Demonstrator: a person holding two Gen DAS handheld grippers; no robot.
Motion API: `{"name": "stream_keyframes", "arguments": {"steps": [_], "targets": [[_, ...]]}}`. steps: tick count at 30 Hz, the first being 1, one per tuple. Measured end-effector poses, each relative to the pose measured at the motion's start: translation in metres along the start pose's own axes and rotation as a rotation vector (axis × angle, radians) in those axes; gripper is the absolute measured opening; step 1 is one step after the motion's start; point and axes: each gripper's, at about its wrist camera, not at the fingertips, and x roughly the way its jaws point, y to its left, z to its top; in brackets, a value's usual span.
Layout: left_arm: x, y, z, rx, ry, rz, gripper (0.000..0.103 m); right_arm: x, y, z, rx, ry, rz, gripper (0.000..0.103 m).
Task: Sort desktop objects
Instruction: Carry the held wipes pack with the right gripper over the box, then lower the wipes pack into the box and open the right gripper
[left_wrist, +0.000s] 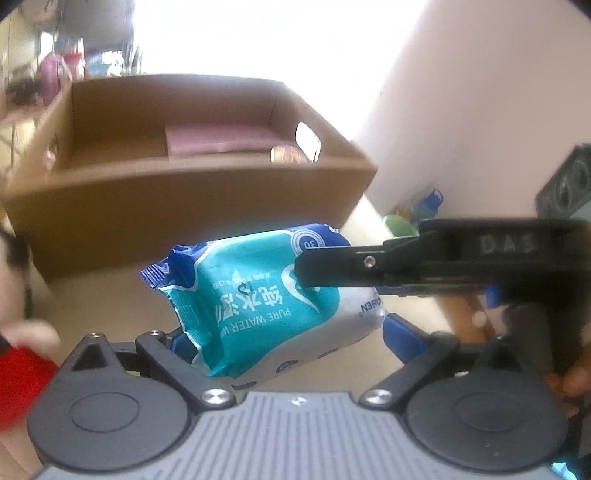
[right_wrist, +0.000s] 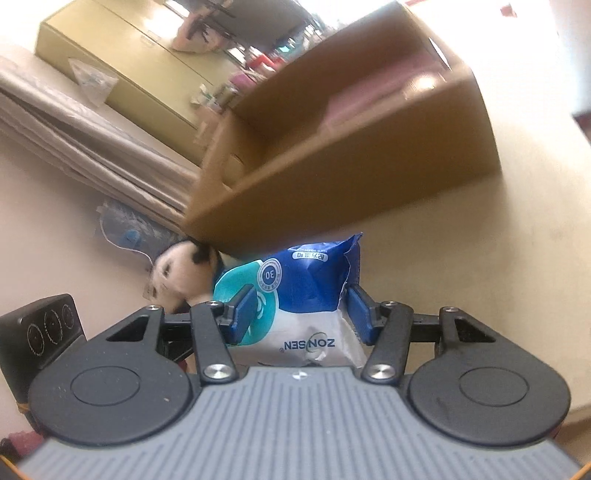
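One pack of wet wipes is seen, and one open cardboard box. Inside the box, one pinkish flat item can be counted. Two grippers are counted, and one panda plush.

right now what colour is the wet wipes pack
Teal, blue and white wet wipes pack; shows best in the left wrist view.

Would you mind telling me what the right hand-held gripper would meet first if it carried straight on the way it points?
Probably the near wall of the cardboard box, just beyond the wet-wipes pack held by the right hand-held gripper; depth is unclear.
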Motion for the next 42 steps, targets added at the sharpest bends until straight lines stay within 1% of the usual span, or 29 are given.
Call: {"name": "stream_keyframes", "arguments": {"steps": [1, 3, 7, 8, 9, 12, 14, 17, 18, 19, 22, 23, 26, 29, 30, 31, 33, 34, 39, 42], "targets": [[0.003, -0.004, 0.009, 0.002, -0.014, -0.003, 0.099, -0.003, 0.005, 0.007, -0.017, -0.014, 0.005, 0.054], [-0.011, -0.001, 0.019, 0.007, -0.045, -0.009, 0.099, -0.008, 0.015, 0.02, -0.047, -0.038, 0.01, 0.054], [-0.021, -0.003, 0.041, 0.028, -0.1, 0.006, 0.099, -0.012, 0.031, 0.05, -0.099, -0.085, 0.028, 0.054], [-0.011, -0.007, 0.052, 0.033, -0.11, 0.009, 0.099, -0.012, 0.034, 0.057, -0.109, -0.094, 0.031, 0.054], [0.015, -0.017, 0.068, 0.035, -0.116, 0.013, 0.099, -0.012, 0.035, 0.065, -0.117, -0.103, 0.033, 0.054], [0.025, -0.015, 0.091, 0.047, -0.133, 0.028, 0.099, -0.005, 0.039, 0.09, -0.139, -0.125, 0.036, 0.054], [0.031, -0.009, 0.104, 0.047, -0.134, 0.031, 0.099, 0.001, 0.038, 0.107, -0.146, -0.136, 0.037, 0.054], [0.054, 0.001, 0.127, 0.023, -0.117, 0.023, 0.099, 0.014, 0.028, 0.135, -0.138, -0.136, 0.035, 0.054], [0.076, 0.001, 0.133, 0.015, -0.109, 0.02, 0.099, 0.019, 0.024, 0.143, -0.129, -0.131, 0.034, 0.054], [0.069, 0.008, 0.134, 0.007, -0.1, 0.016, 0.099, 0.025, 0.018, 0.152, -0.119, -0.122, 0.032, 0.054], [0.093, 0.023, 0.147, -0.016, -0.055, 0.005, 0.099, 0.047, 0.002, 0.174, -0.082, -0.086, 0.02, 0.054], [0.106, 0.028, 0.15, -0.025, -0.037, -0.001, 0.099, 0.056, -0.002, 0.179, -0.069, -0.074, 0.015, 0.054], [0.135, 0.042, 0.153, -0.075, 0.022, -0.03, 0.099, 0.077, -0.019, 0.188, -0.028, -0.031, -0.006, 0.054], [0.159, 0.058, 0.156, -0.122, 0.081, -0.056, 0.099, 0.094, -0.034, 0.188, 0.001, 0.003, -0.024, 0.053], [0.165, 0.063, 0.156, -0.13, 0.1, -0.051, 0.1, 0.1, -0.038, 0.186, 0.01, 0.016, -0.035, 0.053], [0.168, 0.067, 0.155, -0.138, 0.108, -0.032, 0.1, 0.104, -0.041, 0.185, 0.005, 0.028, -0.07, 0.054], [0.164, 0.071, 0.148, -0.143, 0.104, 0.01, 0.103, 0.105, -0.041, 0.182, -0.042, 0.011, -0.143, 0.055], [0.171, 0.077, 0.153, -0.146, 0.103, 0.015, 0.103, 0.104, -0.04, 0.181, -0.063, 0.003, -0.161, 0.055], [0.151, 0.089, 0.143, -0.203, 0.116, -0.045, 0.103, 0.102, -0.047, 0.185, -0.04, 0.001, -0.138, 0.06], [0.156, 0.094, 0.145, -0.206, 0.128, -0.048, 0.103, 0.107, -0.047, 0.189, -0.025, 0.028, -0.116, 0.065]]}}
